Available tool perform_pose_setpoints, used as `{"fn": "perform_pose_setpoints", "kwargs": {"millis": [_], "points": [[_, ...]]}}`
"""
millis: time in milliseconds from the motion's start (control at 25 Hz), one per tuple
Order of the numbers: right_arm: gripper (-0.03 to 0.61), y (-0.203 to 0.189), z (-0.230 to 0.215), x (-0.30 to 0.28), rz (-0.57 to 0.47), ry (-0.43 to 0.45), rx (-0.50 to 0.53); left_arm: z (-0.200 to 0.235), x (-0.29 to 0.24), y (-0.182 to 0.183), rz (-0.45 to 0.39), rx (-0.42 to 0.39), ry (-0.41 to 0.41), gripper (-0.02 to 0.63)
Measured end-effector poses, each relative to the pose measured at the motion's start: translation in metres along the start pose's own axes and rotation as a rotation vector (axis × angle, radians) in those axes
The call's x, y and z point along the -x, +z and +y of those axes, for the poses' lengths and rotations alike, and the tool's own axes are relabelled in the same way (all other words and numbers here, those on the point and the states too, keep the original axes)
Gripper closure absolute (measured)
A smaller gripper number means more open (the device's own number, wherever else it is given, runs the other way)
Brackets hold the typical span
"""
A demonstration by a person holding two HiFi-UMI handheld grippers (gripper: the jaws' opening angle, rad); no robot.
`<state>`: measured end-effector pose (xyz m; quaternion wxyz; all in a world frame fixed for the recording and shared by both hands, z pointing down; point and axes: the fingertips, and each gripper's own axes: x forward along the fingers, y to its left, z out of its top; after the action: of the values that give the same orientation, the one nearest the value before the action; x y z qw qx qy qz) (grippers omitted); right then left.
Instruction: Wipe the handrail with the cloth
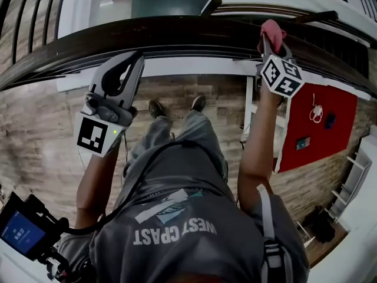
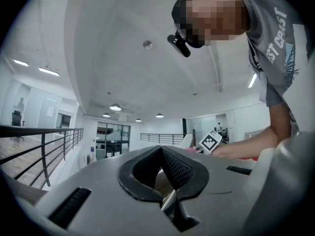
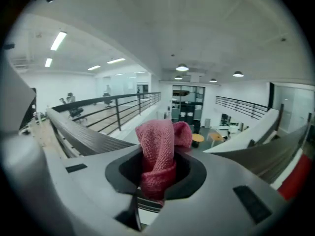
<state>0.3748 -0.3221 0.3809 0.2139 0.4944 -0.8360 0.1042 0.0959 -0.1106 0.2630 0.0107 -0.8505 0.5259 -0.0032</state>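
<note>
Pinching nubbly pink cloth (image 3: 157, 154) by dark curved handrail (image 1: 147, 37).

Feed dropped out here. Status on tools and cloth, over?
Right tool shut on pink cloth, up at the handrail. Left tool shut, empty. Nothing in the way.

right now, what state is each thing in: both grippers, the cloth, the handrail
left gripper, shut, nothing between its jaws
right gripper, shut on the pink cloth
pink cloth, bunched up, pinched in the jaws, with one end sticking out past them
handrail, cloth held at its top; cannot tell if they touch
</note>
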Motion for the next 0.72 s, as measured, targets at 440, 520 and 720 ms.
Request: {"fn": "perform_pose_setpoints", "kwargs": {"millis": [440, 520, 720], "points": [[0.506, 0.04, 0.1, -0.002, -0.053, 0.173, 0.169, 0.005, -0.011, 0.0, 0.041, -0.004, 0.021, 0.607], [0.506, 0.027, 0.038, 0.004, -0.022, 0.043, 0.125, 0.018, -0.006, -0.003, 0.049, -0.004, 0.058, 0.608], [0.506, 0.018, 0.084, -0.015, -0.056, 0.092, 0.147, 0.047, 0.008, -0.005, 0.039, -0.001, 0.13, 0.607]]}}
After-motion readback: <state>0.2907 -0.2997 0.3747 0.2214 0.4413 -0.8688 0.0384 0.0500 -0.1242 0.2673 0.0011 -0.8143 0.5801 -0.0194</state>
